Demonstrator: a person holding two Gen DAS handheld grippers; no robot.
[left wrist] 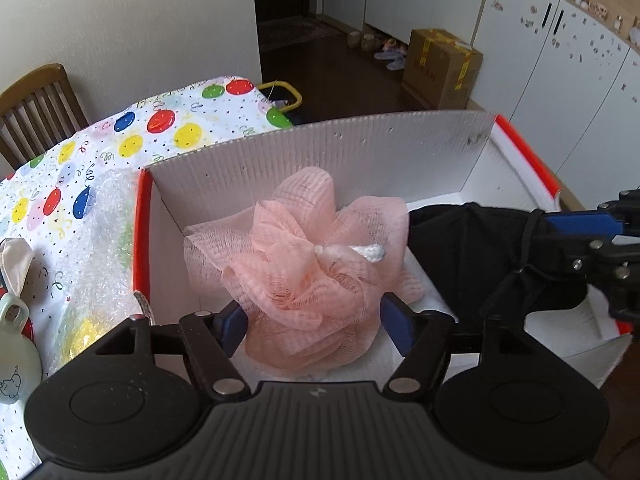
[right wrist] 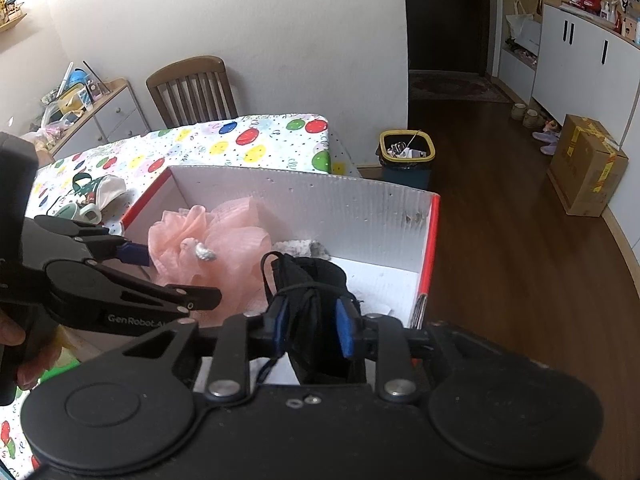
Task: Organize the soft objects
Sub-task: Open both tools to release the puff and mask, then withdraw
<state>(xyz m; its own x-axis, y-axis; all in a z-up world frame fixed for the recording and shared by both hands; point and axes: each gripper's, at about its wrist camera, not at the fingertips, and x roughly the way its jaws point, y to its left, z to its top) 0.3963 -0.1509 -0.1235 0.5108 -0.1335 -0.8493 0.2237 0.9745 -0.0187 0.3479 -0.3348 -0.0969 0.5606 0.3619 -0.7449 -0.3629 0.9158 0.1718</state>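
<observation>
Home, dining chair (right wrist: 192, 88), slippers (right wrist: 546, 142), cabinets (right wrist: 580, 60)

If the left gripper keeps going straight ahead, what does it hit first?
The pink mesh bath pouf, already between the left gripper's open fingers. Beyond it, probably the white box's back wall.

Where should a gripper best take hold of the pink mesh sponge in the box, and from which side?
Probably the gathered centre of the pink mesh sponge, beside its white cord, coming from above. The ruffles there bunch into a firm knot, the box is open on top, and the outer mesh would only squash.
</observation>
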